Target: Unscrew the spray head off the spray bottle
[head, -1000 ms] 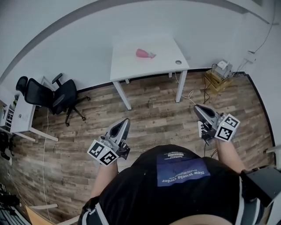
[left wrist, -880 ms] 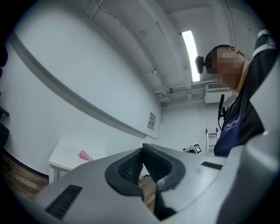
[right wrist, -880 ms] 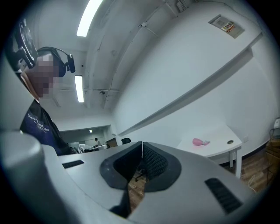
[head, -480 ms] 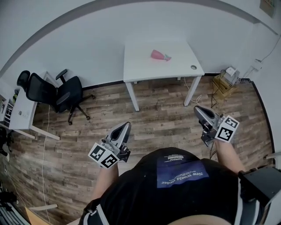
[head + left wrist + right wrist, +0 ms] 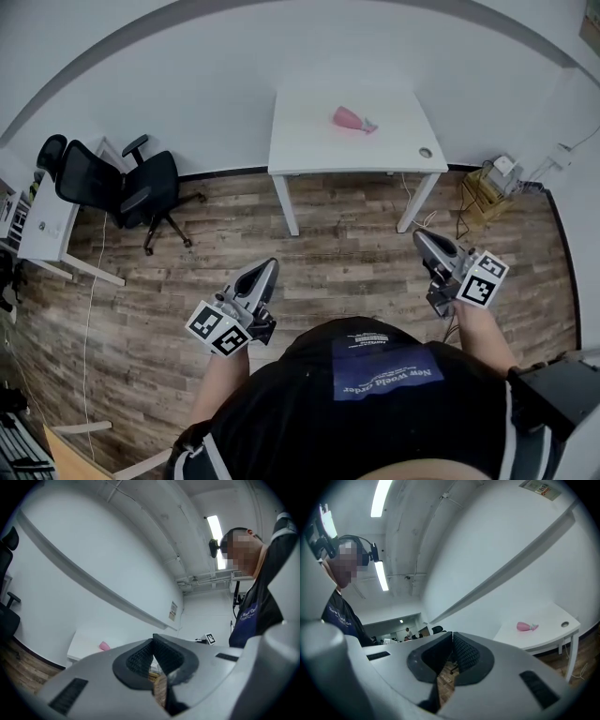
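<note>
A pink spray bottle lies on its side on a white table against the far wall, its pale spray head pointing right. It also shows small in the left gripper view as the bottle and in the right gripper view as the bottle. My left gripper and right gripper are both shut and hold nothing. They hang over the wooden floor, well short of the table, one at each side of the person's body.
A black office chair stands at the left by a white desk. A wooden crate with a device sits by the wall right of the table. A cable hole marks the table's right end. Wood floor lies between me and the table.
The table and bottle have drifted right and lower in the head view as the person walks toward them. Both grippers stay shut, held in much the same pose.
</note>
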